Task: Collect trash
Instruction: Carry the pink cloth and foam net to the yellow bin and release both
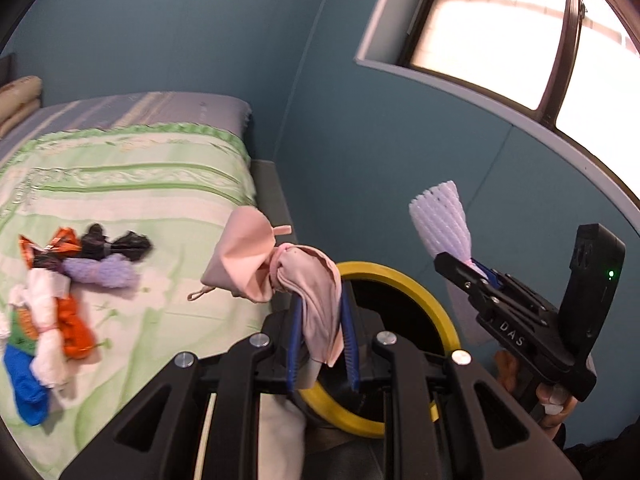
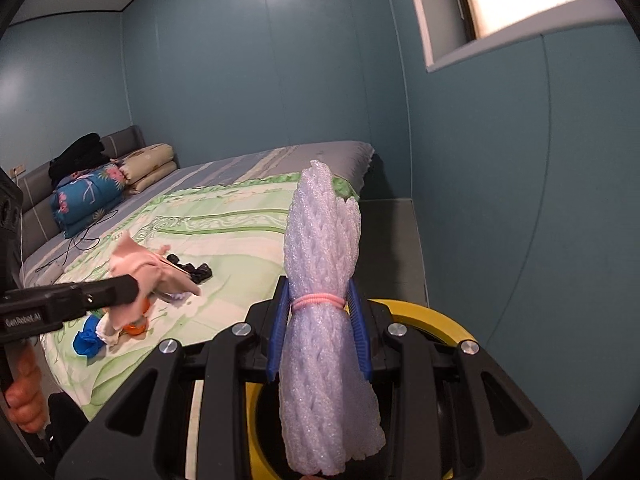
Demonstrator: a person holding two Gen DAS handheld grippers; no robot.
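Mid-task: left gripper (image 1: 322, 340) jaws closed on a pink bag (image 1: 280, 276), right gripper (image 2: 320, 340) jaws clamping a foam net (image 2: 324, 300), both above the yellow-rimmed bin (image 1: 400, 280); a litter pile (image 1: 60, 300) remains near the bed (image 1: 160, 184) edge.

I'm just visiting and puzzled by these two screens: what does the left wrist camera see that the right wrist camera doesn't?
Only the left wrist view shows the purple knitted bundle in the trash pile on the bed, and the window's brown frame.

Only the right wrist view shows the stacked pillows at the headboard, the floral blue quilt and a pink band around the foam roll.

Both show the left gripper holding the pink cloth, the right gripper holding the white foam netting roll, the yellow-rimmed bin and the green bedspread.
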